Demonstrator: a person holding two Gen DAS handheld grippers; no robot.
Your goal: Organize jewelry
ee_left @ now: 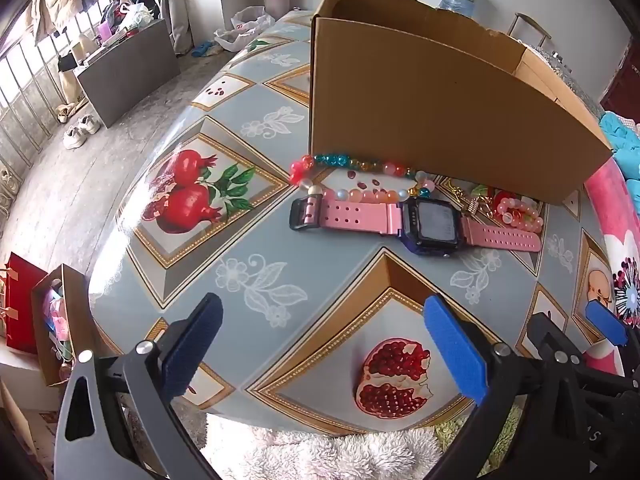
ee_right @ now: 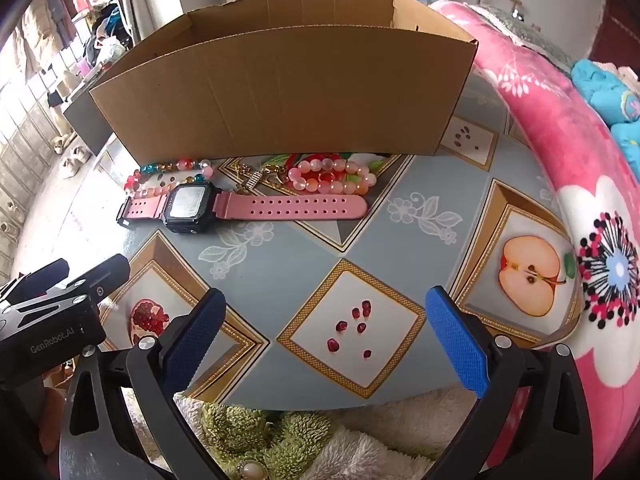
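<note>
A pink-strapped watch (ee_left: pixel 384 222) (ee_right: pixel 240 204) lies flat in front of an open cardboard box (ee_left: pixel 440 112) (ee_right: pixel 288 92). A multicoloured bead bracelet (ee_left: pixel 352 178) (ee_right: pixel 168 176) lies behind the watch's left strap. A pink bead bracelet (ee_left: pixel 518 212) (ee_right: pixel 332 176) and a small gold chain piece (ee_left: pixel 474 204) (ee_right: pixel 256 178) lie against the box at the right. My left gripper (ee_left: pixel 324 340) is open and empty, short of the watch. My right gripper (ee_right: pixel 326 336) is open and empty, over the table's near part.
The table (ee_left: pixel 280 248) has a patterned fruit cloth. A pink flowered blanket (ee_right: pixel 560 160) borders the table on the right. A fluffy white and green rug (ee_right: pixel 300 440) lies under the near edge. The left gripper's body (ee_right: pixel 52 312) shows at the right view's left.
</note>
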